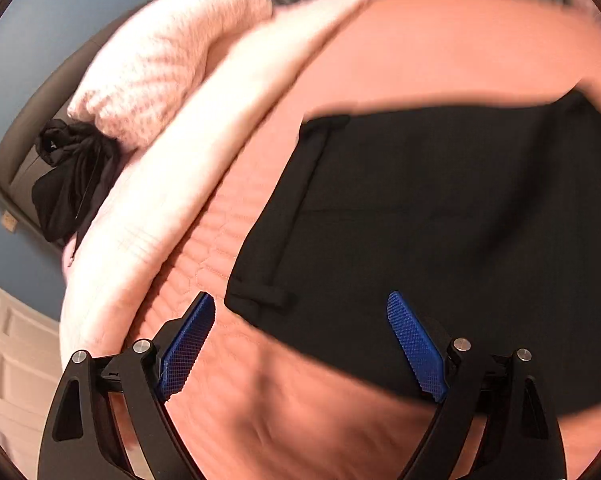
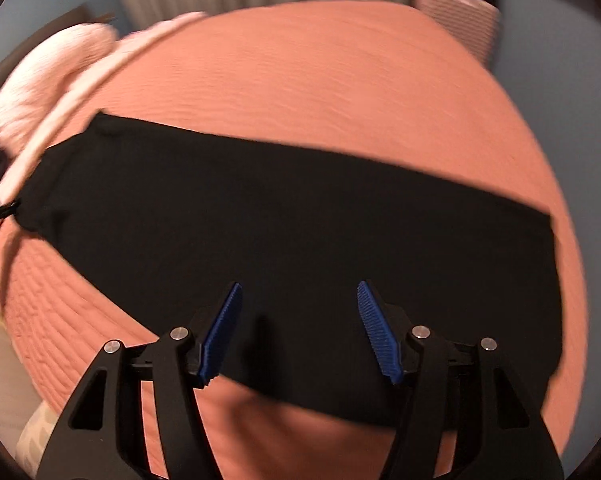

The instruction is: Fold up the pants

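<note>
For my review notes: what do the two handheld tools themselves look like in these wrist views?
Both look identical. The left tool and right tool each have two black angular arms with triangular cut-outs and silver round pivot pins, ending in blue ridged pads. No cables, markings or sleeves show.

Bedspread (image 2: 340,80) beyond the pants (image 2: 300,240) lies bare — passage open; pillows (image 1: 172,60) block the left edge.

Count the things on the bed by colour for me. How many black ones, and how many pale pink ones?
Black: 2, the pants and a bundle by the pillow.
Pale pink: 2, the pillow and the sheet folded back below it.
Total: 4, all on the orange cover.
</note>
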Action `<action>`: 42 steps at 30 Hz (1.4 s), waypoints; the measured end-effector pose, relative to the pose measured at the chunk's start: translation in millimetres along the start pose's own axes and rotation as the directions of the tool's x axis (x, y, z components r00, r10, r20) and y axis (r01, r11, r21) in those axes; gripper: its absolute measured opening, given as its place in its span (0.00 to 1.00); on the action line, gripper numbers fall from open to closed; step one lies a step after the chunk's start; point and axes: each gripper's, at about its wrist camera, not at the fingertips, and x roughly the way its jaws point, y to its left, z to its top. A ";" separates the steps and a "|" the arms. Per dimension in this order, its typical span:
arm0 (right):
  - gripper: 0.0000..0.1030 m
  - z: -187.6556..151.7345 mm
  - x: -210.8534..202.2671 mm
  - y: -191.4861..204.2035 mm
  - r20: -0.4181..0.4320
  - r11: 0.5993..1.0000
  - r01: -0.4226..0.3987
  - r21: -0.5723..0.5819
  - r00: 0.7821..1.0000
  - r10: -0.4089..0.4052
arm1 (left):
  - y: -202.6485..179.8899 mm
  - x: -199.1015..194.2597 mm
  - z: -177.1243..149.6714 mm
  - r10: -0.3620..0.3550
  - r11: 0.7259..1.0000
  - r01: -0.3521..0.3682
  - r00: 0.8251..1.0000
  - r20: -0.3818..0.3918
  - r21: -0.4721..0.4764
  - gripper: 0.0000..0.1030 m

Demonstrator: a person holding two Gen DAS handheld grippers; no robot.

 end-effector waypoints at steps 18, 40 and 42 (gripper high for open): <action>0.67 68.3 -21.8 -59.2 0.074 0.995 0.099 0.022 0.992 -0.100 | 30.2 -44.2 18.1 -0.041 0.998 0.049 0.980 0.195 -0.036 0.92; 0.57 43.5 33.6 -98.6 -0.007 1.000 -0.018 0.019 1.000 0.018 | -170.6 -24.2 156.8 -0.196 0.980 0.191 0.974 0.114 0.057 0.94; 0.56 56.4 27.7 -138.1 0.018 0.984 0.105 0.146 0.994 -0.108 | -178.5 -32.8 156.3 -0.125 0.990 0.116 0.985 0.122 0.078 0.92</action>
